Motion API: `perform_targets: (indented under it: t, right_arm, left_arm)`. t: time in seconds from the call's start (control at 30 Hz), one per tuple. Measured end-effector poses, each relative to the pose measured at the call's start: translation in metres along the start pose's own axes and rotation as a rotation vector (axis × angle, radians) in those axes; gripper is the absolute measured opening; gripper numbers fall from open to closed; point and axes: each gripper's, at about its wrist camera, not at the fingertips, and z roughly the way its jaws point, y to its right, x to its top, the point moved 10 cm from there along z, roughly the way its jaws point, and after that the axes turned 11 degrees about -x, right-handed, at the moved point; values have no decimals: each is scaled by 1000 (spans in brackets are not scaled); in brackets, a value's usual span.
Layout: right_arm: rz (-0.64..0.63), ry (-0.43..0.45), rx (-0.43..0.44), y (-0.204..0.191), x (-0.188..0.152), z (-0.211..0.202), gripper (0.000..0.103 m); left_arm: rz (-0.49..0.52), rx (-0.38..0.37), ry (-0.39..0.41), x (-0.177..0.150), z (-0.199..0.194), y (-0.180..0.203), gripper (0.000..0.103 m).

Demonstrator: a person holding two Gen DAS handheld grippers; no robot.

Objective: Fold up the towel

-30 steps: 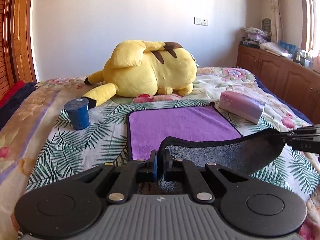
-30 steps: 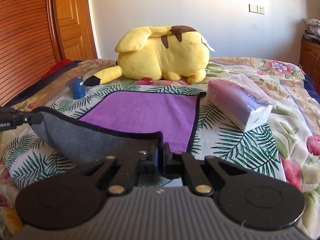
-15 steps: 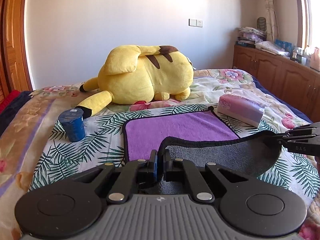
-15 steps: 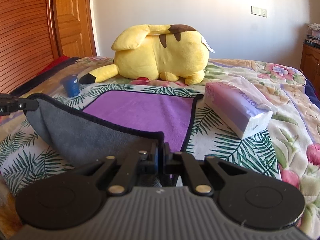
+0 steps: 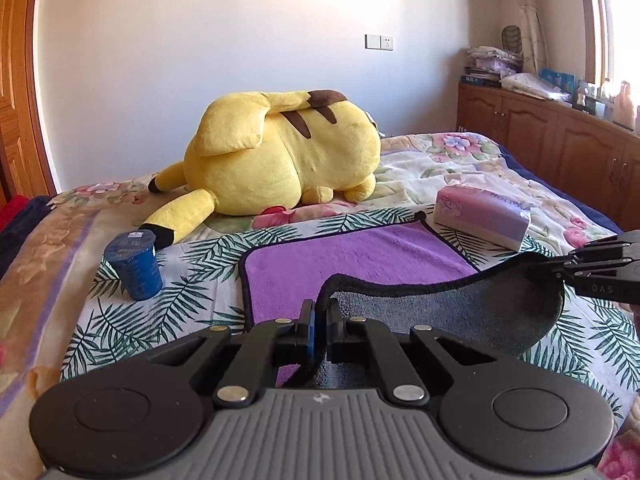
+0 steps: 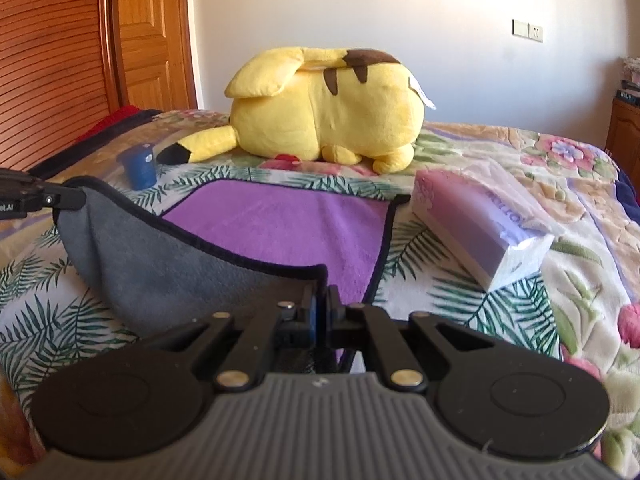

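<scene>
The towel [image 5: 352, 256] is purple on top, grey underneath, with a dark hem. It lies on the bed, its far half flat. My left gripper [image 5: 319, 312] is shut on its near left corner, and my right gripper [image 6: 320, 300] is shut on its near right corner. Both corners are lifted above the bed, so the grey underside [image 6: 160, 264] sags between them. The right gripper shows at the right edge of the left wrist view [image 5: 560, 266]. The left gripper shows at the left edge of the right wrist view [image 6: 76, 199].
A big yellow plush toy [image 5: 280, 156] lies beyond the towel's far edge. A blue cup [image 5: 134, 266] stands left of the towel. A purple tissue pack [image 5: 484, 216] lies right of it. Wooden cabinets [image 5: 560, 140] line the right wall, a wooden door [image 6: 80, 60] the left.
Both grippers have risen and moved forward with the near corners held. The grey underside hangs higher and the fold edge sits farther over the purple face.
</scene>
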Motion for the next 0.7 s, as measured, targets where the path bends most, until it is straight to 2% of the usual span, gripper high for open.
perform_targets:
  t: [0.37, 0.7]
  right_arm:
    - [30, 46, 18, 3, 27, 4, 5]
    - [6, 65, 35, -4, 36, 8, 4]
  left_arm:
    - [50, 38, 31, 19, 6, -5, 0]
    - [66, 67, 44, 28, 15, -15, 0]
